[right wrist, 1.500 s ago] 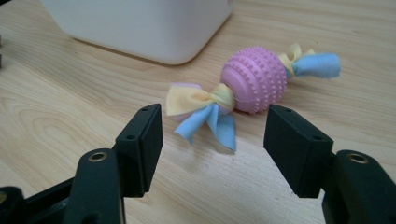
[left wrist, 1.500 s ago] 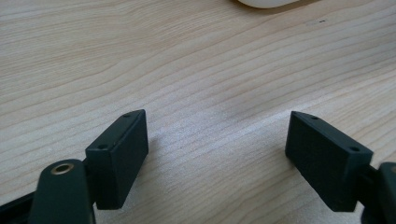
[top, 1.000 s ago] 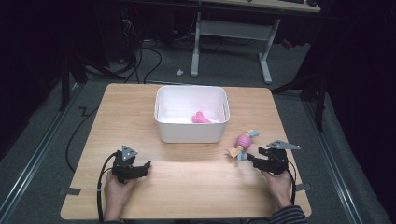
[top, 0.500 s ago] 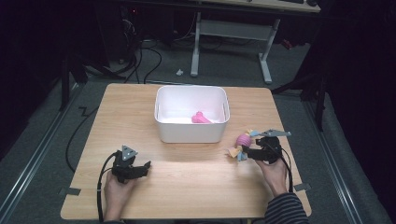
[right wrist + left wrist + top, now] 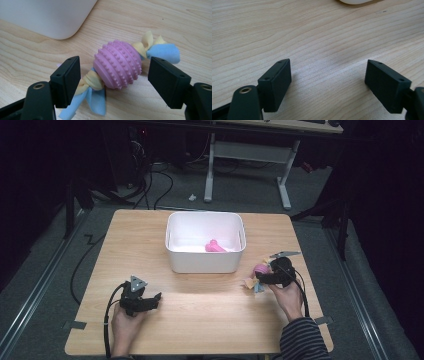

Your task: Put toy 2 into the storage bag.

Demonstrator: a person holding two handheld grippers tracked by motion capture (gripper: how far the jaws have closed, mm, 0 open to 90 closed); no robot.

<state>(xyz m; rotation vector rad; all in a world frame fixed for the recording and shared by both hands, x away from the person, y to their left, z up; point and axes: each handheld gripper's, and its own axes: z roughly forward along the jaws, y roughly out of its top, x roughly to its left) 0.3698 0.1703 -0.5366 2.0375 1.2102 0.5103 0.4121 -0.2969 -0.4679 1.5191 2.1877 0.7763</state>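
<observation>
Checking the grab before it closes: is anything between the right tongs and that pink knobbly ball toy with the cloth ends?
Nothing visible. The right tongs stand open with the pink ball toy directly between the jaws on the bare wooden table; the white bin sits behind it, out of the way.

left gripper (image 5: pixel 152 298): jaws wide apart, low | right gripper (image 5: pixel 261 278): jaws wide apart; both hand-held

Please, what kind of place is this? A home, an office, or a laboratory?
Probably a lab or workshop set up for recording. A bare wooden table stands on grey carpet, loose cables trail over the floor, and a desk frame stands behind in a dark room.
</observation>
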